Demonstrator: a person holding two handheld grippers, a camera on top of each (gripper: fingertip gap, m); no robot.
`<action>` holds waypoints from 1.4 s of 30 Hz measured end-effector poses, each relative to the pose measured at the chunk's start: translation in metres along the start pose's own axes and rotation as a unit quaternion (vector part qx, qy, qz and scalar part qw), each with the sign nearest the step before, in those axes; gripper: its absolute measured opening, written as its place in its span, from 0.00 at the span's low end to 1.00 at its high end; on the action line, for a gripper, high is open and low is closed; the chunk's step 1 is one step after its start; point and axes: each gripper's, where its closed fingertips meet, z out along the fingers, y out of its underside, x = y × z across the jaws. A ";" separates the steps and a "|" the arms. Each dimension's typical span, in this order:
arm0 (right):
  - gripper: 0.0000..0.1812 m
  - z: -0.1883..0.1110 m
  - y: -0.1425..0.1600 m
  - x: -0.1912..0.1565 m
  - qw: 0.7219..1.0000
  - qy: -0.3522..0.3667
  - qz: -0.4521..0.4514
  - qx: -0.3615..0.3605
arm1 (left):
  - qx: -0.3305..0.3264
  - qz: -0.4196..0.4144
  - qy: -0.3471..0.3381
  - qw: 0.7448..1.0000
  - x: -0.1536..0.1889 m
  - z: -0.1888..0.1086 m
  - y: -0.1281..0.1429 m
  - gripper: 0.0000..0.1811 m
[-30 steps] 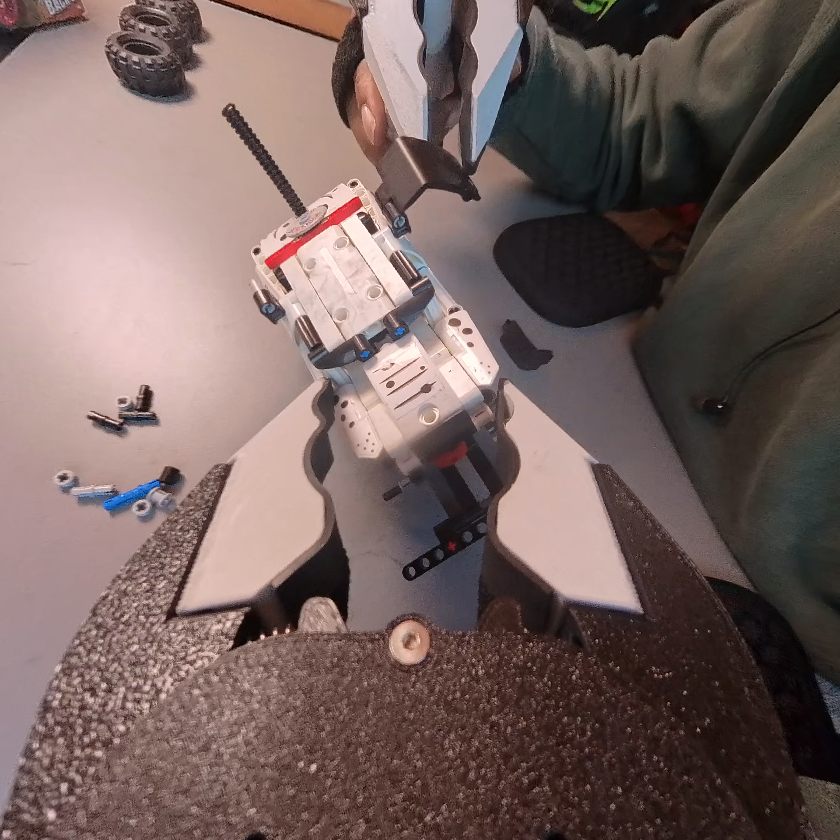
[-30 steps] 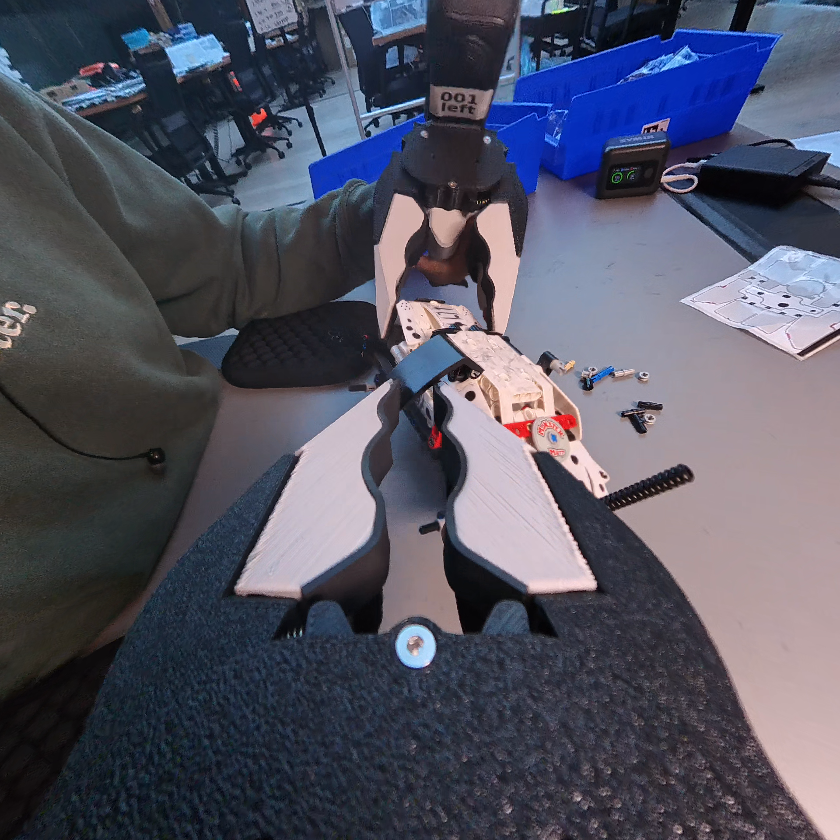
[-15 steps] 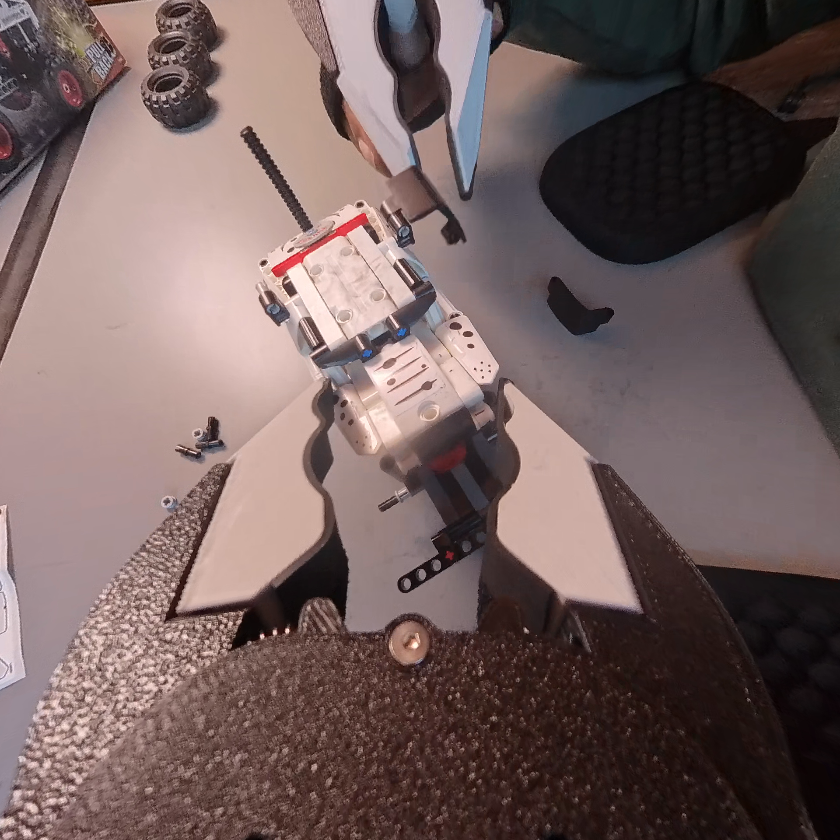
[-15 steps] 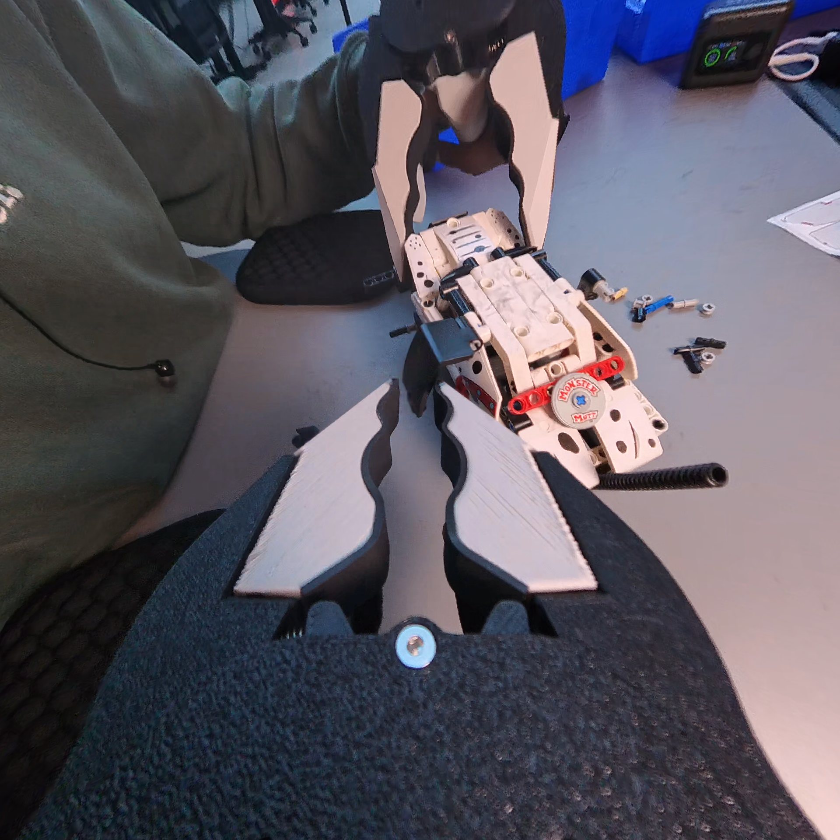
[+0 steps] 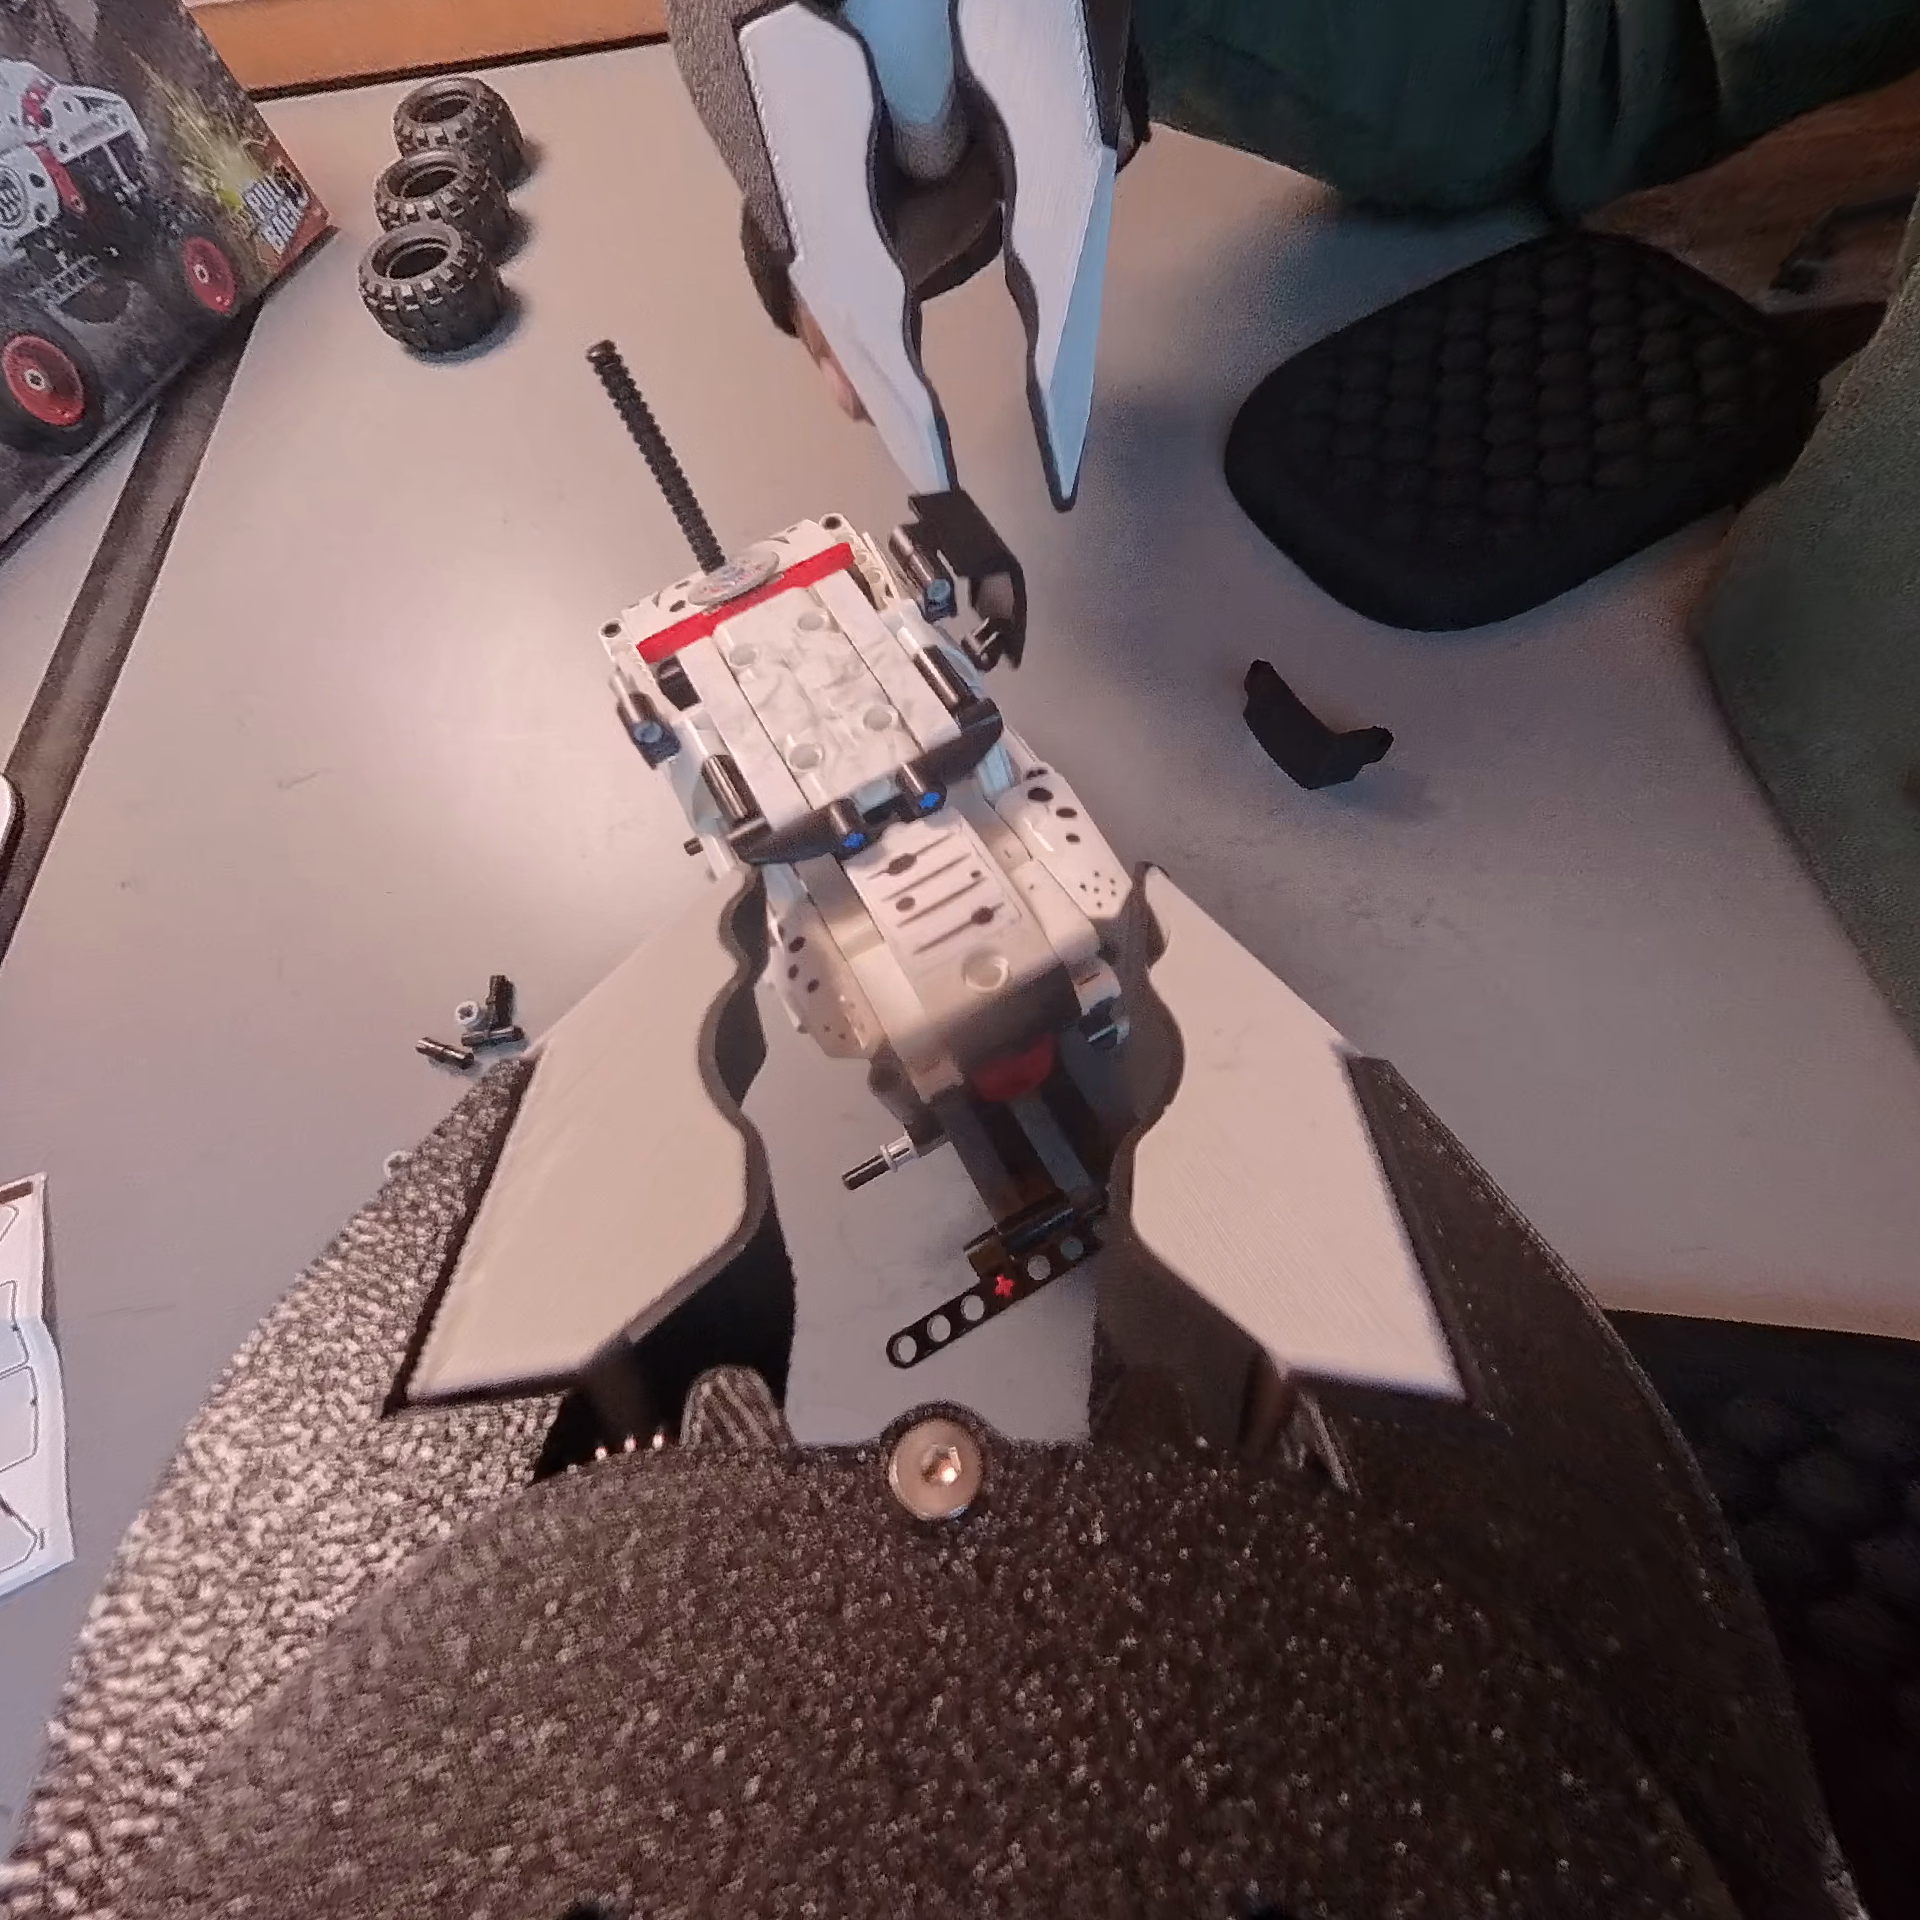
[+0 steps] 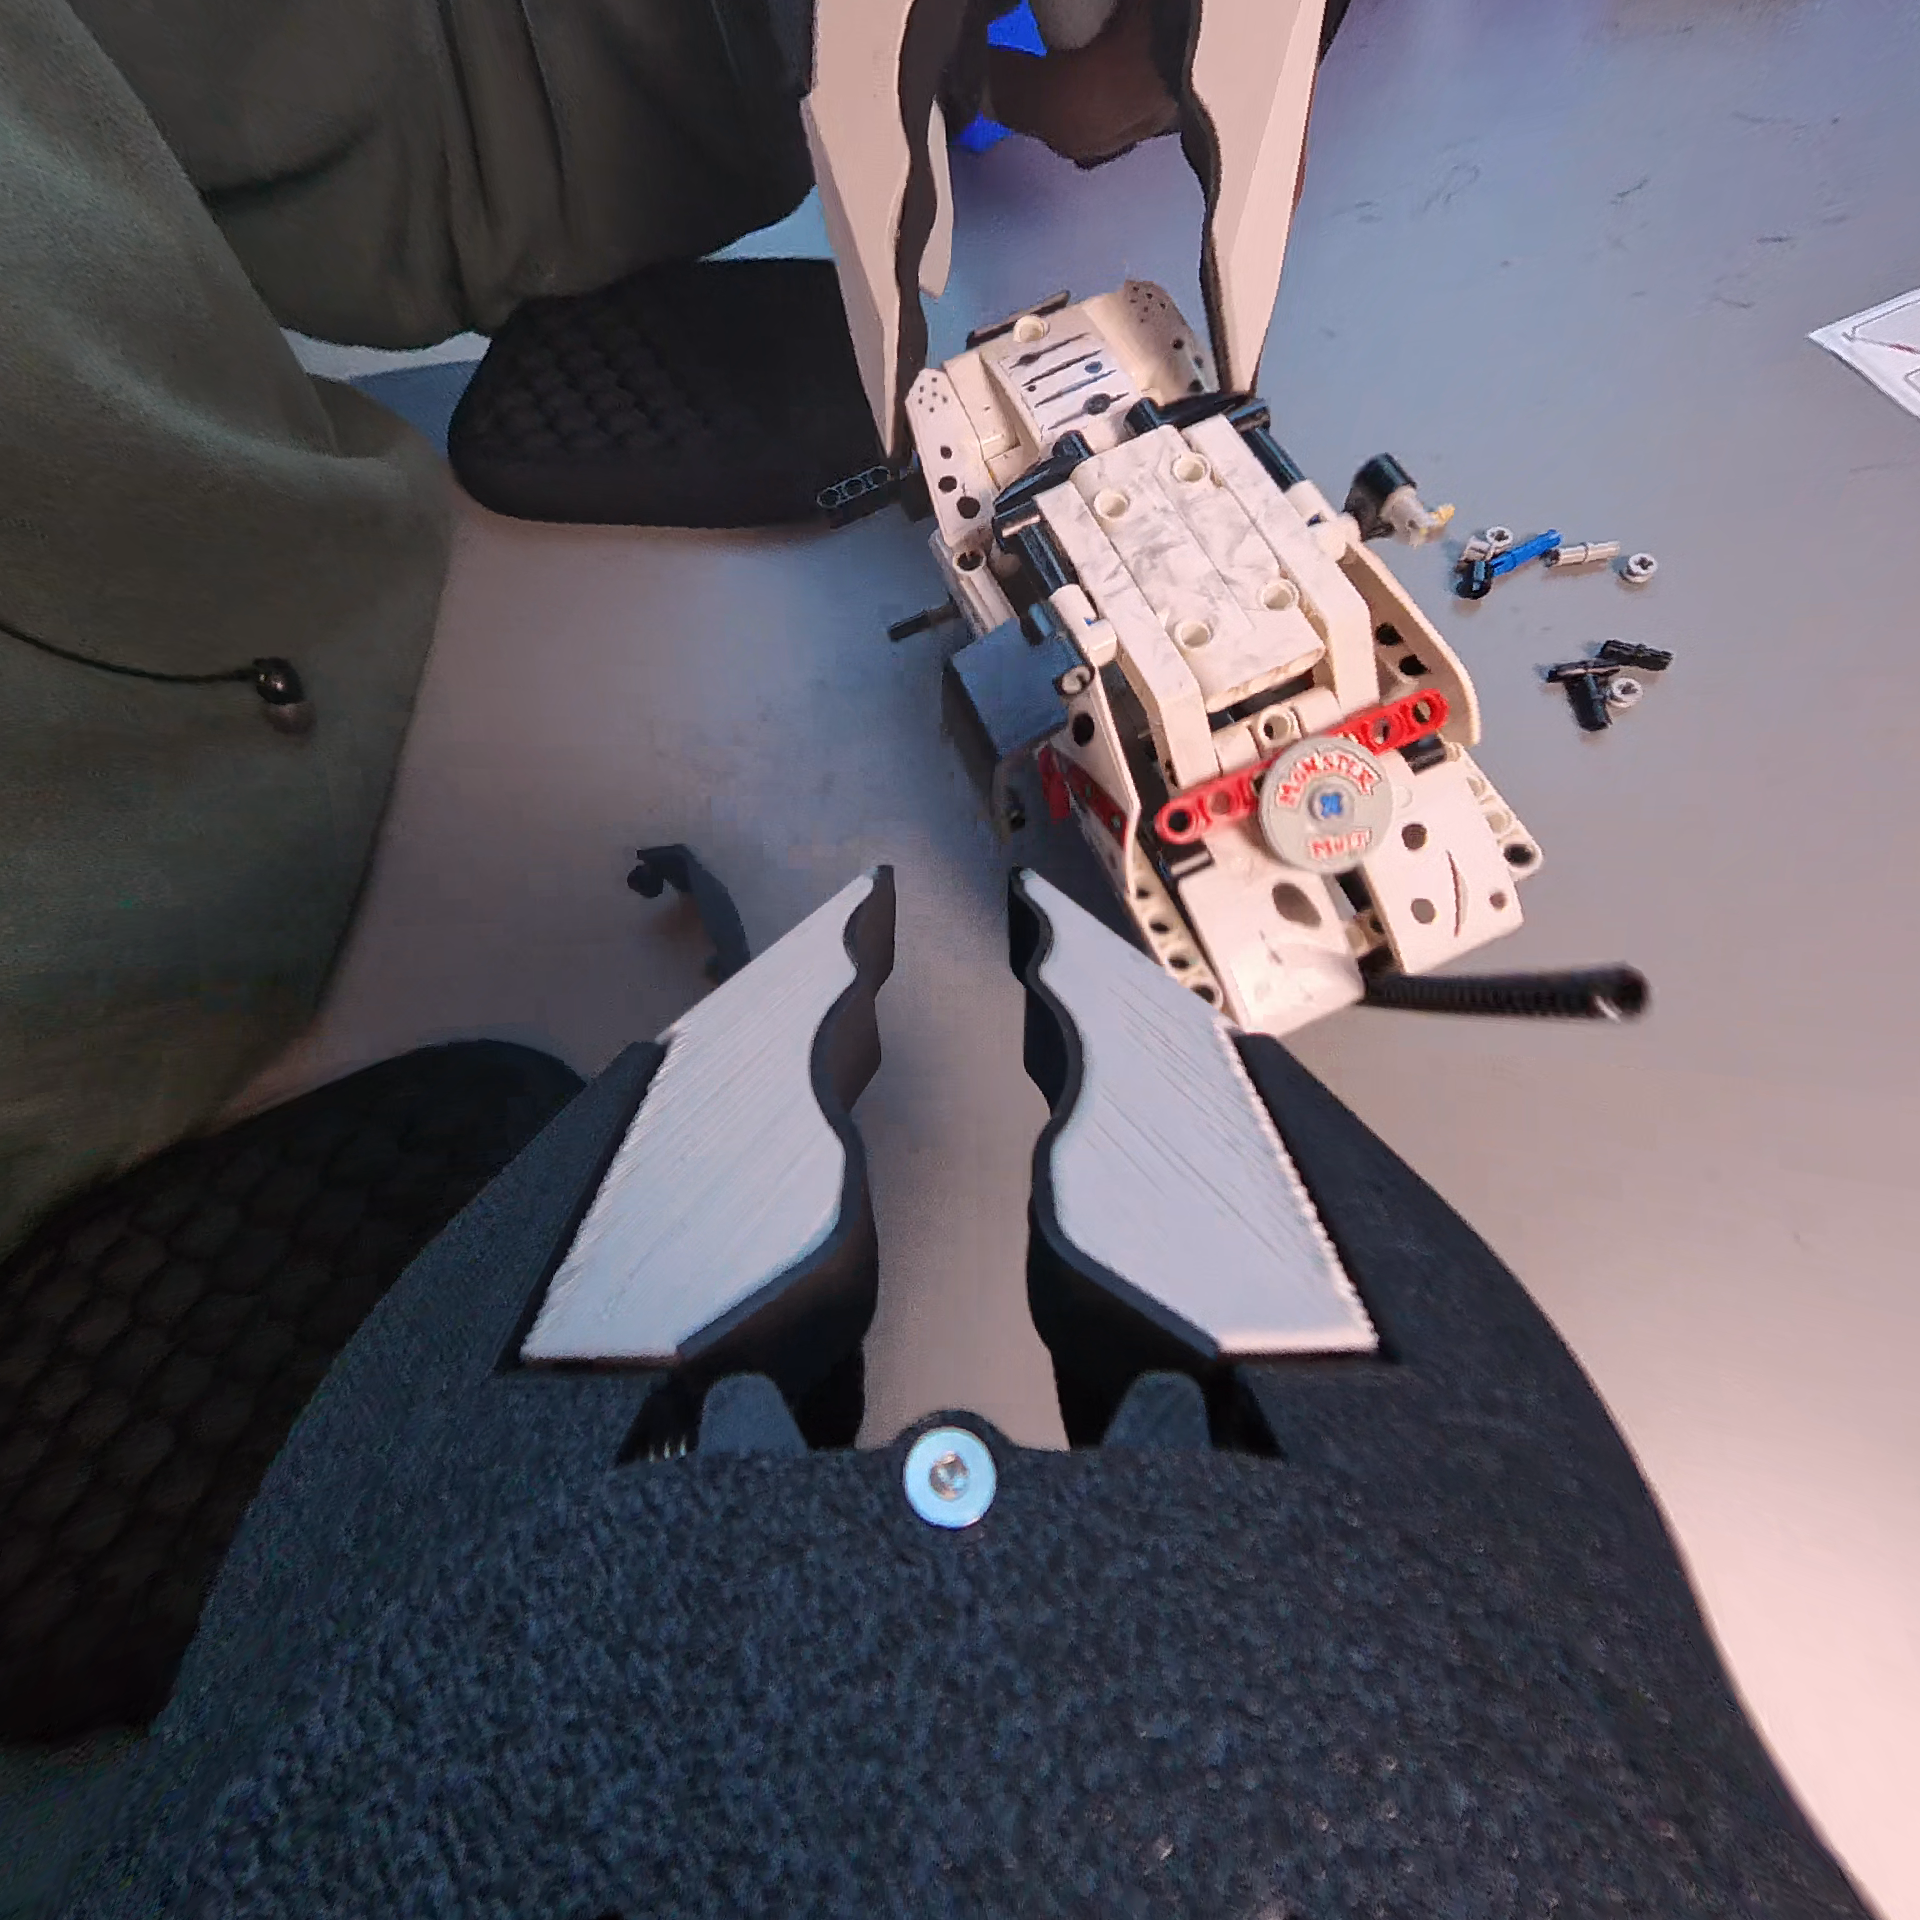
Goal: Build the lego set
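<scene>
The white lego truck body [image 5: 831, 727] with a red beam and a black ribbed hose [image 5: 655, 447] lies on the grey table. My left gripper [image 5: 940, 904] is shut on its hood end, one finger on each side; it also shows in the right wrist view [image 6: 1070, 416]. A black fender piece [image 5: 966, 571] sits against the model's side, also seen in the right wrist view [image 6: 1003, 691]. My right gripper [image 6: 951, 883] is slightly open and empty, pulled back from the model, its tips just above that fender in the left wrist view [image 5: 997, 488]. A second black fender [image 5: 1309, 738] lies loose on the table.
Three black tyres [image 5: 436, 208] and the set's box [image 5: 104, 239] lie at the far left. Small pins [image 6: 1538, 556] and black connectors [image 6: 1605, 675] lie beside the model. A black pad [image 5: 1507, 426], a paper sheet [image 5: 21, 1403] and a person's green sleeve [image 6: 208, 520] border the area. The grippers' ends are close to 11 cm from one another.
My right gripper let go of the black fender at the model's side and drew back, jaws now apart. My left gripper keeps its hold on the hood end.
</scene>
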 end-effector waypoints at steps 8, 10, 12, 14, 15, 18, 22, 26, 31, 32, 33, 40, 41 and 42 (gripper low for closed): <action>0.18 -0.074 -0.123 0.063 0.970 0.191 -0.047 0.145 | 0.094 -0.040 -0.015 0.995 -0.018 -0.039 -0.023 0.36; 0.19 -0.076 -0.164 0.110 0.949 0.271 -0.026 0.157 | 0.137 -0.058 -0.091 0.985 -0.052 -0.057 -0.036 0.34; 0.17 -0.067 -0.192 0.158 0.932 0.335 -0.031 0.133 | 0.169 -0.092 -0.201 0.960 -0.102 -0.080 -0.045 0.30; 0.15 -0.060 -0.204 0.219 0.903 0.419 -0.049 0.082 | 0.186 -0.128 -0.317 0.921 -0.158 -0.108 -0.049 0.23; 0.13 -0.059 -0.207 0.250 0.886 0.457 -0.053 0.063 | 0.189 -0.139 -0.359 0.903 -0.185 -0.119 -0.051 0.19; 0.12 -0.063 -0.214 0.320 0.849 0.524 -0.021 0.060 | 0.169 -0.153 -0.412 0.882 -0.260 -0.126 -0.056 0.15; 0.14 -0.078 -0.204 0.361 0.822 0.563 0.050 0.072 | 0.085 -0.154 -0.403 0.898 -0.337 -0.096 -0.038 0.14; 0.18 -0.078 -0.174 0.374 0.822 0.557 0.090 0.082 | 0.041 -0.106 -0.402 0.909 -0.365 -0.076 -0.026 0.06; 0.12 -0.085 -0.161 0.377 0.826 0.542 0.069 0.138 | -0.010 -0.032 -0.414 0.910 -0.365 -0.073 -0.028 0.02; 0.13 -0.084 -0.160 0.377 0.829 0.536 0.074 0.143 | -0.023 -0.022 -0.413 0.910 -0.364 -0.072 -0.027 0.01; 0.13 -0.084 -0.160 0.376 0.831 0.533 0.076 0.142 | -0.035 -0.011 -0.414 0.909 -0.364 -0.073 -0.027 0.01; 0.10 -0.085 -0.157 0.377 0.827 0.547 0.069 0.109 | 0.095 -0.090 -0.467 0.874 -0.370 -0.125 -0.040 0.00; 0.10 -0.085 -0.157 0.377 0.827 0.546 0.072 0.109 | 0.139 -0.130 -0.474 0.860 -0.370 -0.139 -0.035 0.00; 0.11 -0.085 -0.157 0.377 0.828 0.546 0.075 0.109 | 0.182 -0.173 -0.478 0.842 -0.370 -0.154 -0.025 0.00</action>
